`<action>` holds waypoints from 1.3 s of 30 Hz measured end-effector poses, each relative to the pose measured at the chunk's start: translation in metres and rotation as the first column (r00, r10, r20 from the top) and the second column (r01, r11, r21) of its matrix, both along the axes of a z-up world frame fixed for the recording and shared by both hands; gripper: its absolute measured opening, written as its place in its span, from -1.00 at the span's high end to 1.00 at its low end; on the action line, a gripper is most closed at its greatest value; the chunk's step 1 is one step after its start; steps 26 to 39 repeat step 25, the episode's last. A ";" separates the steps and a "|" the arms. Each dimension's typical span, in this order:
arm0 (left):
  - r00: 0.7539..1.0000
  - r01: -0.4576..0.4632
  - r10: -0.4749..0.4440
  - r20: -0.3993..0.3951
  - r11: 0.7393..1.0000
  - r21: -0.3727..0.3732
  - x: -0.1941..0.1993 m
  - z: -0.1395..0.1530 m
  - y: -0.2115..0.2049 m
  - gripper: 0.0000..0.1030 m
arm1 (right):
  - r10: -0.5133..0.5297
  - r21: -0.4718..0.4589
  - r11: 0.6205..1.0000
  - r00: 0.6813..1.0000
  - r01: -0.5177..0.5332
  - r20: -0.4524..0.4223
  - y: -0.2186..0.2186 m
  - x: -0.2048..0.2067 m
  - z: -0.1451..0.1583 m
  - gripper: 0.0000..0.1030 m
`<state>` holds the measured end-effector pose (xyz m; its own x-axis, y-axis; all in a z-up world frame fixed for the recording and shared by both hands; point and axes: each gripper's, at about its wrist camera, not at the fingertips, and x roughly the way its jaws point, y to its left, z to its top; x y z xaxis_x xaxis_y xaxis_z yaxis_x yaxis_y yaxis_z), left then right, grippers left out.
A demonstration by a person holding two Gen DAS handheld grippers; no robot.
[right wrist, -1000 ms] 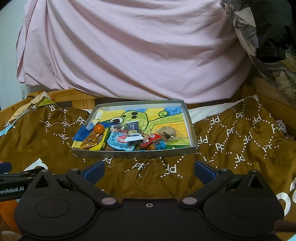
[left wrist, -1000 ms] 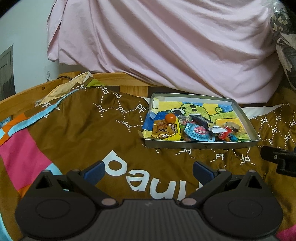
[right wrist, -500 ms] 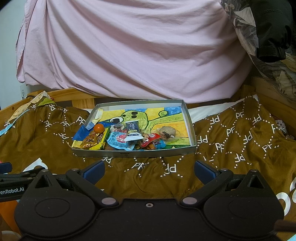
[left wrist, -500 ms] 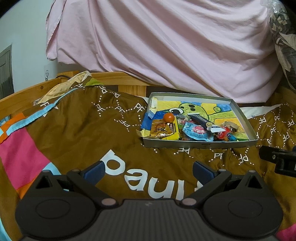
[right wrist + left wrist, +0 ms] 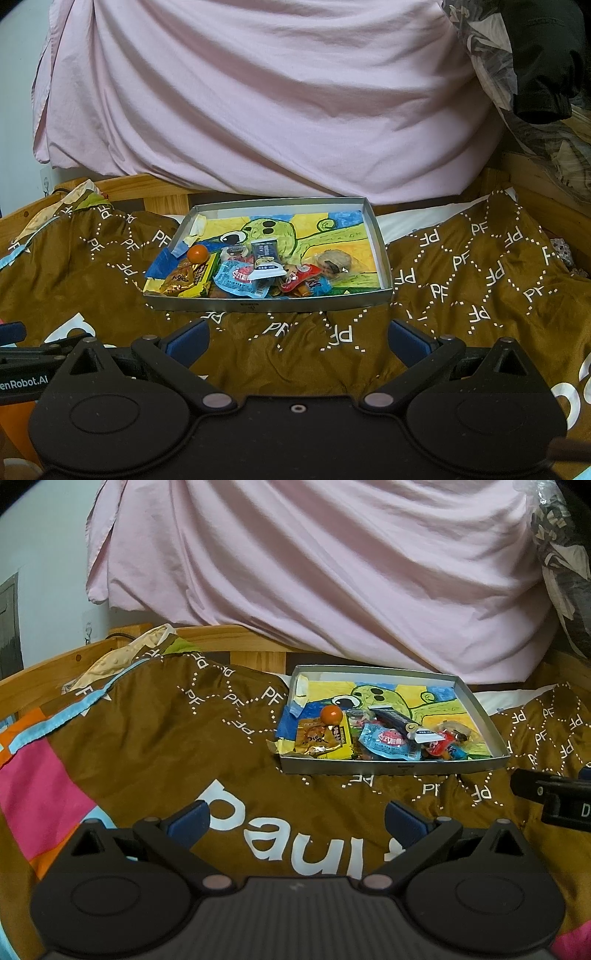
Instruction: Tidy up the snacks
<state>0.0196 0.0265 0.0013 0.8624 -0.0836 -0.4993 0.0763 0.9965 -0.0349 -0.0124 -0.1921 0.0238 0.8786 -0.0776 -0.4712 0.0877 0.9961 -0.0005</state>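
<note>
A shallow grey tray (image 5: pixel 391 767) (image 5: pixel 266 304) lined with a green cartoon drawing rests on a brown blanket. Inside lie several snacks: an orange ball (image 5: pixel 330 714) (image 5: pixel 198 254), a yellow-orange packet (image 5: pixel 320 738) (image 5: pixel 186 280), a light blue packet (image 5: pixel 388 743) (image 5: pixel 238 279), a dark bar (image 5: pixel 397 722) (image 5: pixel 265 254) and red wrappers (image 5: pixel 301 275). My left gripper (image 5: pixel 295 818) is open, well short of the tray and to its left. In front of the tray's near wall my right gripper (image 5: pixel 297 338) stands open too. Neither holds anything.
The brown blanket (image 5: pixel 166 738) (image 5: pixel 480 280) with "PF" print covers a bed with a wooden frame (image 5: pixel 207 637). A pink sheet (image 5: pixel 314 572) (image 5: pixel 266 92) hangs behind. Dark clothing (image 5: pixel 543 59) hangs at upper right. The other gripper shows at the right edge (image 5: pixel 554 801).
The left view has drifted slightly, so the tray sits a little higher and further left in it. The right view is almost unchanged. Both grippers stay open.
</note>
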 end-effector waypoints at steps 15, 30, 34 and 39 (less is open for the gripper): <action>1.000 0.001 -0.001 0.000 1.000 -0.003 0.001 0.000 0.003 -0.99 | 0.000 -0.001 1.000 1.000 0.000 -0.003 0.001 0.001 -0.001 -0.99; 1.000 0.001 -0.001 -0.005 1.000 -0.005 0.001 -0.001 0.003 -0.99 | 0.001 -0.004 1.000 1.000 -0.001 -0.010 0.002 0.000 -0.001 -0.99; 1.000 0.001 -0.001 -0.005 1.000 -0.005 0.001 -0.001 0.003 -0.99 | 0.001 -0.004 1.000 1.000 -0.001 -0.010 0.002 0.000 -0.001 -0.99; 1.000 0.001 -0.001 -0.005 1.000 -0.005 0.001 -0.001 0.003 -0.99 | 0.001 -0.004 1.000 1.000 -0.001 -0.010 0.002 0.000 -0.001 -0.99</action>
